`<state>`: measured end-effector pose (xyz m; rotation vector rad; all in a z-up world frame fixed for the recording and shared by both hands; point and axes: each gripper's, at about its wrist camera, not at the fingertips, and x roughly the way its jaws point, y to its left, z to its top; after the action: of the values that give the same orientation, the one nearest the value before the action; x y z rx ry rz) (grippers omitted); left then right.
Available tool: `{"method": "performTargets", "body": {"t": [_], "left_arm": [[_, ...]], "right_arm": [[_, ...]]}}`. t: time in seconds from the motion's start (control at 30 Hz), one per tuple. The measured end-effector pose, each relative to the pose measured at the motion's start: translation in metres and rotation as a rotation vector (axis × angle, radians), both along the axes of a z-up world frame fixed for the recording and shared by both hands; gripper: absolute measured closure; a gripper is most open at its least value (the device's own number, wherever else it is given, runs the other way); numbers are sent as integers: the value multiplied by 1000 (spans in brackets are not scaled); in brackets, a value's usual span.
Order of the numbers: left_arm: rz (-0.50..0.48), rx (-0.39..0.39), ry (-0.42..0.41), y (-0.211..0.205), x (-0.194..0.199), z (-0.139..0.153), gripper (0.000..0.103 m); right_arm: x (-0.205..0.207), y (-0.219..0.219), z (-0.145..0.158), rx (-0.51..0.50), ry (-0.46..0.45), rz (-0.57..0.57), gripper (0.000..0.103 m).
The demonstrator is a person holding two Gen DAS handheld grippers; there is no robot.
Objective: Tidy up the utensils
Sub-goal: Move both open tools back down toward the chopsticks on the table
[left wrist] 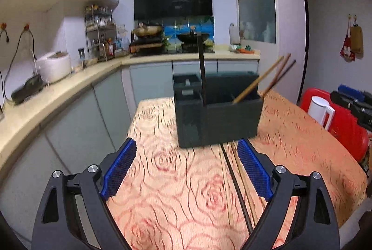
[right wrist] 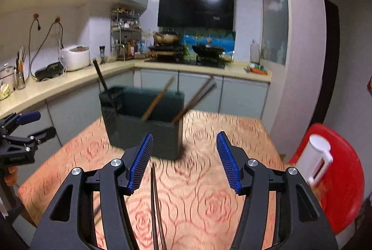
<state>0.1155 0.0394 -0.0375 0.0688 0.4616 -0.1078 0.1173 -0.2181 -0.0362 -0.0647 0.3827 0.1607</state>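
Item: loose chopsticks [right wrist: 155,208], a dark pair lying flat on the rose-patterned counter [right wrist: 209,191]. In the right wrist view they run lengthwise under the right tool [right wrist: 184,161], nearer its left finger than its right. In the left wrist view they [left wrist: 234,182] pass just inside the right finger of the left tool [left wrist: 187,166].

Both tools stand wide open, gripping nothing, each above the counter.

Destination: dark utensil caddy [right wrist: 144,124], straight ahead of both tools. It already holds several wooden chopsticks [right wrist: 158,98] leaning right, and one dark upright handle [left wrist: 201,68] in a left compartment.

Handling, as we judge it: the chopsticks are light, stiff, thin and smooth. They will likely roll or splay when pinched. We would take them across the shaft near mid-length, both sticks together, with the ribbed blue pads [right wrist: 140,162] square to them. The caddy looks light enough to shift if bumped.

View differences: the left wrist view shows the caddy's small left compartments and a lighter stick beside the dark pair. The right wrist view shows the left tool [right wrist: 34,124] off to its left. It also shows a white jug [right wrist: 313,161] on a red stool [right wrist: 341,180] to its right.
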Motion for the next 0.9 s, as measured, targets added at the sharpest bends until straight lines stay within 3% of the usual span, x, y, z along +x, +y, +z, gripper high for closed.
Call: {"method": "performTargets", "body": {"t": [0.57, 0.9], "left_arm": [[5, 22, 111, 4, -26, -62, 17], [-60, 23, 205, -17, -18, -102, 18]], "right_arm": [[-35, -8, -80, -1, 141, -20, 47], [-32, -10, -97, -4, 189, -24, 47]]}}
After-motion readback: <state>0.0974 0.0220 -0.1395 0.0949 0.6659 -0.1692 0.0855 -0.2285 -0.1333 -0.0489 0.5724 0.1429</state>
